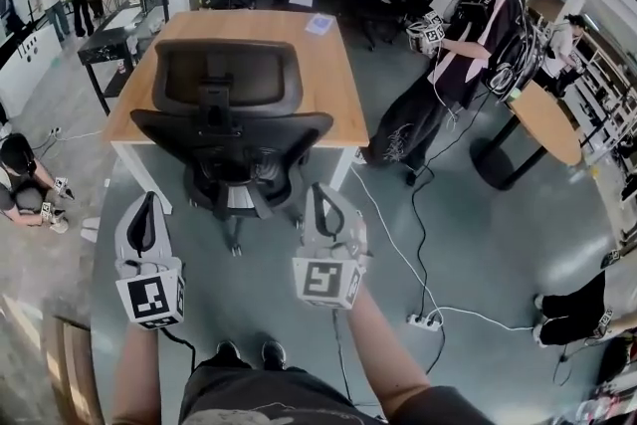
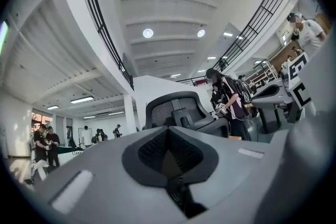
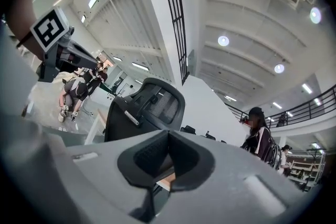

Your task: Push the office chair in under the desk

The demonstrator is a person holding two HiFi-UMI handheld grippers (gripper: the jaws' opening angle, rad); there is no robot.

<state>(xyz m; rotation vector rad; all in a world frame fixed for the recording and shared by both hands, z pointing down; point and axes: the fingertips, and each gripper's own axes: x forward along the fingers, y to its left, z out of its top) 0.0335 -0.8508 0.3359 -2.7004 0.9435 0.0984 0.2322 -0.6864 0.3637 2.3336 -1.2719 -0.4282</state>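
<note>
The black office chair (image 1: 231, 109) stands at the near edge of the wooden desk (image 1: 333, 65), its mesh back facing me. My left gripper (image 1: 148, 202) hovers low to the left of the chair base, jaws shut and empty. My right gripper (image 1: 319, 194) hangs to the right of the base, also shut on nothing. Neither touches the chair. In the left gripper view the chair back (image 2: 176, 108) rises beyond the closed left gripper (image 2: 168, 132). Beyond the closed right gripper (image 3: 168, 136) in the right gripper view, the chair (image 3: 144, 110) shows at centre left.
A person (image 1: 473, 40) holding grippers stands right of the desk. White cables and a power strip (image 1: 426, 321) lie on the floor at right. A round wooden table (image 1: 552, 119) is further right. A crouching person (image 1: 20, 182) and a black side table (image 1: 105, 47) are left.
</note>
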